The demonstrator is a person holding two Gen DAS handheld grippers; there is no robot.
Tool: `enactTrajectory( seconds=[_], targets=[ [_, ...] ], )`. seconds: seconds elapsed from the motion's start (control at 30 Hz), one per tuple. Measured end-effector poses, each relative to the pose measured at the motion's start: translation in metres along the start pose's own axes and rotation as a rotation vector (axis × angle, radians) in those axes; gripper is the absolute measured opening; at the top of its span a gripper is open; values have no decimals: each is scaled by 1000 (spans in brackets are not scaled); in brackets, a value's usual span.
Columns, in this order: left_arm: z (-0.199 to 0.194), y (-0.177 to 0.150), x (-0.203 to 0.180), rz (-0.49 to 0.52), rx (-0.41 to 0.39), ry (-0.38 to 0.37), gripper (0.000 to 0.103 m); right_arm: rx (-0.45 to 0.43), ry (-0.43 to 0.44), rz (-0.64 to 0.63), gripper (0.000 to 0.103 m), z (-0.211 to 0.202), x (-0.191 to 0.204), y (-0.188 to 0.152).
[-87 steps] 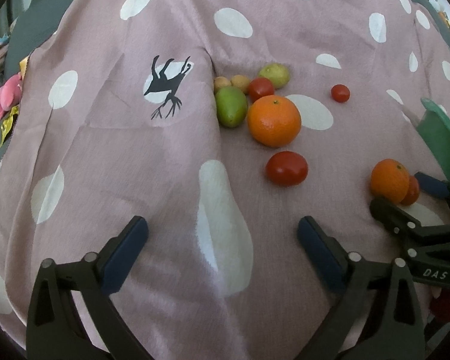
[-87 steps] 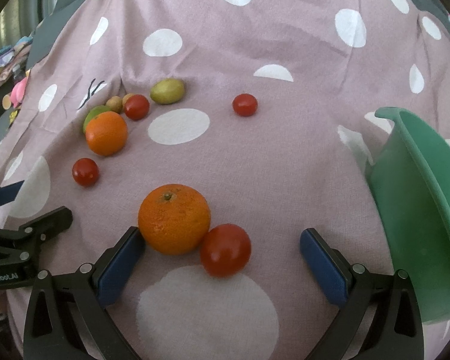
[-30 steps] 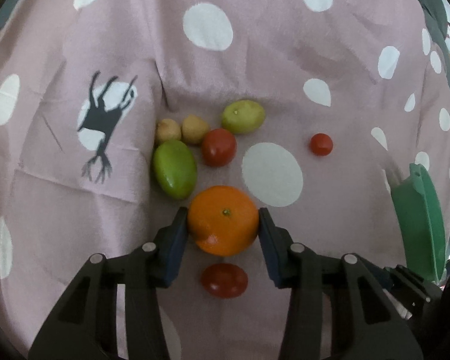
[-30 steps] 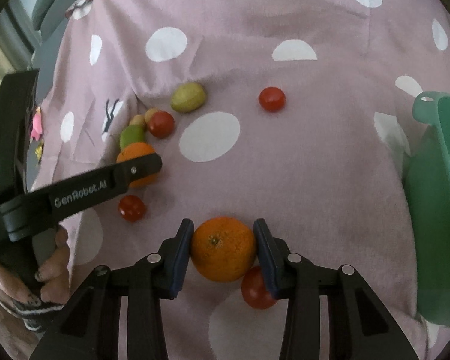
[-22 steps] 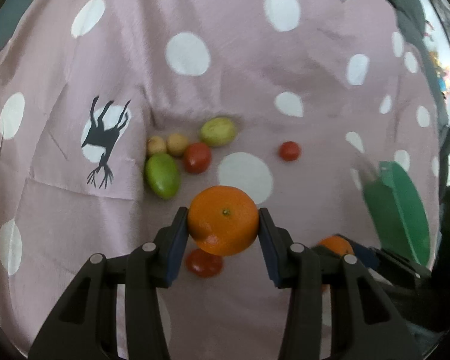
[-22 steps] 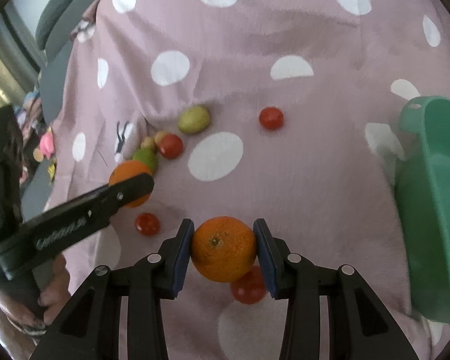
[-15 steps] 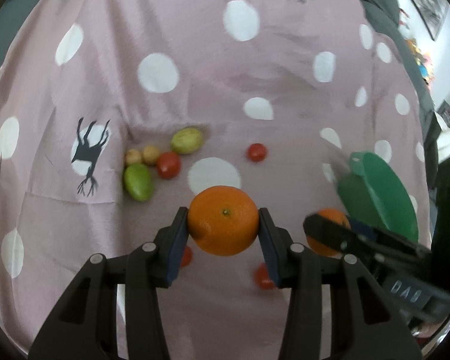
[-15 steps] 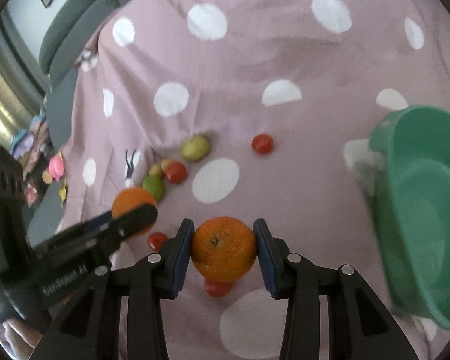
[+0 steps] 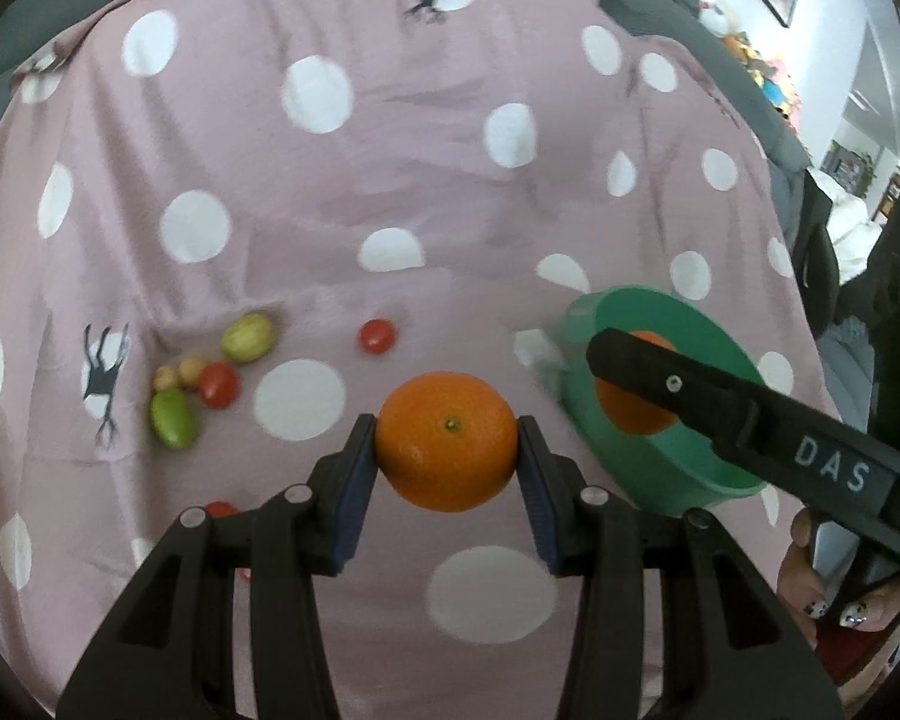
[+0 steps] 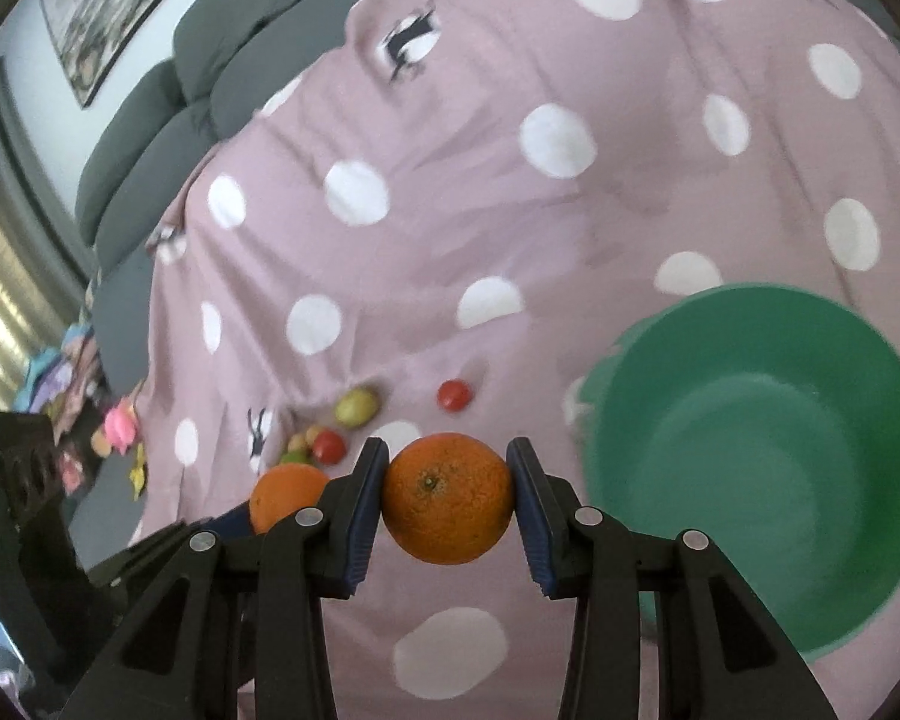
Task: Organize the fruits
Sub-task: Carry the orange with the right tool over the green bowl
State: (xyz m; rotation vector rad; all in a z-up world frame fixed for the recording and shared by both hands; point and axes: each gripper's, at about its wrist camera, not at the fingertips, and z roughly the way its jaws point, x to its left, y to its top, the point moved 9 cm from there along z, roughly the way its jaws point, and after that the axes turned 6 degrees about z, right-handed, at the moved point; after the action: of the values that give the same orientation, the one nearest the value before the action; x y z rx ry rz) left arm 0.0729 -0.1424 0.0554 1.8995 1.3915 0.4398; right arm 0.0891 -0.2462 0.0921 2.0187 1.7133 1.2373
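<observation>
My left gripper (image 9: 447, 450) is shut on an orange (image 9: 447, 441) and holds it above the cloth. My right gripper (image 10: 448, 498) is shut on a second orange (image 10: 447, 498), held up to the left of the green bowl (image 10: 756, 456). In the left wrist view the right gripper's orange (image 9: 627, 414) hangs over the green bowl (image 9: 690, 468). In the right wrist view the left gripper's orange (image 10: 285, 495) shows at the left. On the cloth lie a green mango (image 9: 173, 417), a yellow-green fruit (image 9: 247, 337), two small brown fruits (image 9: 180, 373) and tomatoes (image 9: 217, 385).
A pink cloth with white dots (image 9: 390, 180) covers the sofa. A lone tomato (image 9: 377, 336) lies mid-cloth and another tomato (image 9: 221, 509) peeks out behind my left fingers. Grey cushions (image 10: 150, 108) rise behind. Toys (image 10: 117, 426) lie at the far left.
Both grippers closed on an orange each, lifted them off the cloth and moved right toward the green bowl. The right one now hangs at the bowl.
</observation>
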Motion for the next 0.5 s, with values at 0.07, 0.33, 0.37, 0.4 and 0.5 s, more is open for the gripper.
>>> enactTrajectory(
  seconds=[0.07, 0.33, 0.37, 0.4, 0.5],
  targets=[
    [2, 4, -12, 15, -4, -16, 45, -23, -12, 20, 43, -8, -10, 7],
    [18, 17, -60, 73, 0, -58, 45, -105, -91, 97, 43, -34, -53, 26],
    [20, 18, -64, 77, 2, -62, 45, -115, -104, 108, 43, -38, -59, 28],
    [22, 20, -70, 87, 4, -65, 45, -122, -111, 115, 43, -40, -64, 29],
    [29, 22, -82, 107, 11, -71, 45, -141, -126, 145, 43, -48, -80, 32]
  ],
)
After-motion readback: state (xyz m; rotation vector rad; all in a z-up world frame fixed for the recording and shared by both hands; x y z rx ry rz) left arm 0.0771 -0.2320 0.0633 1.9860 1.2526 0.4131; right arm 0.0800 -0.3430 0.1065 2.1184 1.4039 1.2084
